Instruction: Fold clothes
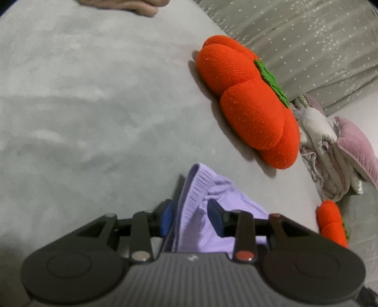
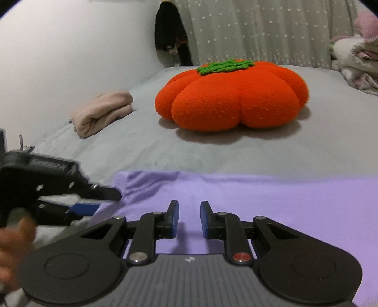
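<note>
Left gripper (image 1: 191, 218) up close, jaws parted with a ribbed hem of the purple garment (image 1: 208, 203) bunched between them; blue pads (image 1: 167, 218) not pressing it. Pumpkin cushion (image 1: 248, 99) at 1 o'clock on the grey bed (image 1: 82, 94), crumpled bedding (image 1: 330, 155) at 3, beige cloth (image 1: 127, 6) at 12.

Right wrist view: right gripper (image 2: 189, 218) released, nothing between the fingers, hovering over the garment (image 2: 259, 200), which lies flat across 3 to 9. Left gripper (image 2: 94, 200) at 9, at the garment's corner. Cushion (image 2: 231, 94) at 12, beige roll (image 2: 101, 113) at 10, dark clothes (image 2: 170, 35) hanging at 11.
</note>
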`<state>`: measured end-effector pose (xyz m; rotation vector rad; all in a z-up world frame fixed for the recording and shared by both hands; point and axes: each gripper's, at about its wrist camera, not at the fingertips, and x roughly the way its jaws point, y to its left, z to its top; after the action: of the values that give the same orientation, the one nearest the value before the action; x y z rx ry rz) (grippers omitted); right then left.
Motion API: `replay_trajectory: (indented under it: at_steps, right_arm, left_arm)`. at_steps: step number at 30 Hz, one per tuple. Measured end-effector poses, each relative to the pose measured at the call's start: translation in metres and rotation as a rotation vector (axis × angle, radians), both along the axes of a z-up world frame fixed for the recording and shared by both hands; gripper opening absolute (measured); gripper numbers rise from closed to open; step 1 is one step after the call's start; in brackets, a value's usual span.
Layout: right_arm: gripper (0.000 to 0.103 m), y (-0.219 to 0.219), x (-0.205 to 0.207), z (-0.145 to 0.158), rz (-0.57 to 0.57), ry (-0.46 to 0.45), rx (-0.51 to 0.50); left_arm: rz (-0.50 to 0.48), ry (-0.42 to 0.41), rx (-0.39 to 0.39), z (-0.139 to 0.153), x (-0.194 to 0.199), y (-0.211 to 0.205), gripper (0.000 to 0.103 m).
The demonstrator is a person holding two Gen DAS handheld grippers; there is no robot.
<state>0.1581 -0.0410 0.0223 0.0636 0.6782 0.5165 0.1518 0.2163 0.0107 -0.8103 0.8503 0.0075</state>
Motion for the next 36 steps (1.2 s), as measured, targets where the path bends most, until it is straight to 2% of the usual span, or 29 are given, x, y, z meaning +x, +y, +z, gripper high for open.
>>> replay_trajectory:
  at_steps: [1,2,3,6,9,13,17,19,21,22,24,26,30,34,36]
  right_arm:
    - [0.019,-0.007,-0.006,0.0,-0.01,0.009,0.019]
    - [0.019,-0.013,-0.01,-0.002,-0.02,0.024,0.033]
    - [0.019,-0.015,-0.013,-0.004,-0.022,0.038,0.028]
    - [0.019,-0.015,-0.023,-0.011,-0.01,0.042,-0.039]
    - [0.019,-0.021,-0.036,-0.01,0.008,0.03,-0.046]
    - [0.02,-0.027,-0.049,-0.011,0.026,-0.019,-0.083]
    - [0.035,-0.018,-0.063,-0.008,0.115,-0.106,-0.152]
    - [0.035,-0.007,-0.06,-0.007,0.147,-0.12,-0.172]
    - [0.035,-0.003,-0.051,-0.008,0.148,-0.082,-0.144]
    - [0.034,-0.001,-0.045,-0.01,0.142,-0.053,-0.13]
    - [0.013,0.001,-0.037,-0.017,0.106,-0.014,-0.151]
    - [0.006,0.0,-0.042,-0.016,0.097,-0.034,-0.159]
    - [0.005,-0.006,-0.058,-0.013,0.08,-0.057,-0.147]
    - [0.006,-0.004,-0.055,-0.016,0.063,-0.042,-0.128]
    - [0.011,-0.004,-0.054,-0.011,0.053,-0.05,-0.117]
  left_arm:
    - [-0.004,0.0,0.024,0.001,0.0,-0.003,0.034]
    - [-0.008,0.0,0.048,0.001,0.001,-0.006,0.029]
    - [-0.012,0.0,0.071,0.002,0.001,-0.009,0.02]
    - [-0.018,0.02,0.102,0.003,0.0,-0.011,0.011]
    - [-0.003,0.015,0.049,0.006,-0.003,-0.002,0.009]
    - [0.012,0.036,0.005,0.002,-0.004,0.006,0.009]
    - [0.008,0.037,-0.018,-0.001,-0.002,0.007,0.009]
    - [0.005,0.036,-0.02,-0.001,-0.002,0.006,0.009]
    - [0.002,0.037,-0.027,0.0,-0.003,0.007,0.009]
    - [0.0,0.04,-0.03,0.001,-0.004,0.008,0.009]
    - [-0.004,0.047,-0.033,0.002,-0.004,0.009,0.009]
    - [-0.005,0.056,-0.026,0.003,-0.003,0.009,0.009]
    - [-0.015,0.072,0.018,0.004,0.0,0.004,0.01]
    - [-0.006,0.071,0.042,0.003,0.002,0.001,0.014]
    - [0.005,0.055,0.04,0.004,0.001,0.002,0.023]
